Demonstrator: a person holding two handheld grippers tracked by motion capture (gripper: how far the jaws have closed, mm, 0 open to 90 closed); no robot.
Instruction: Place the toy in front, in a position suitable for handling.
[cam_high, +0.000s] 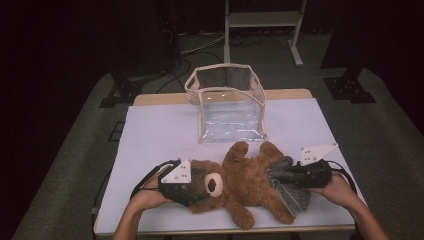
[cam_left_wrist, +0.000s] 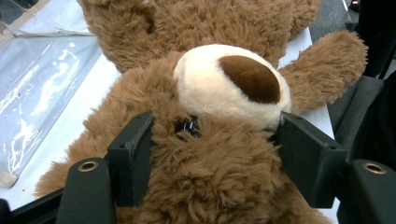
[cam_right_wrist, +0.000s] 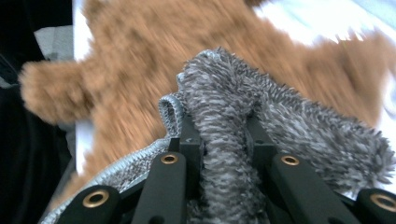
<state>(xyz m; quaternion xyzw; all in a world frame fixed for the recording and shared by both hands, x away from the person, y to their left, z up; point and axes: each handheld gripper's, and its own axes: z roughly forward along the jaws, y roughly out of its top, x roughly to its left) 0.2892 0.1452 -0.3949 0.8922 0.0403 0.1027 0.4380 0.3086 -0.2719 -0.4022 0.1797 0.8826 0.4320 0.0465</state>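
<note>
Left gripper (cam_left_wrist: 212, 154) gripped the brown plush teddy bear's (cam_high: 245, 182) head, jaws pressing its sides; right gripper (cam_right_wrist: 224, 135) pinched a fuzzy grey cloth (cam_right_wrist: 280, 121) over the bear lying on the white-covered table (cam_high: 150, 135).

Both arms bare, no sleeves in the high view. Left gripper (cam_high: 192, 187) black, pale three-cornered plate on top with small dark screw holes, black cable looping off its back. Right gripper (cam_high: 290, 175) black, same plate and cable. Jaws in the gripper views: matte black arms, brass-ringed holes, blocky pads.
</note>
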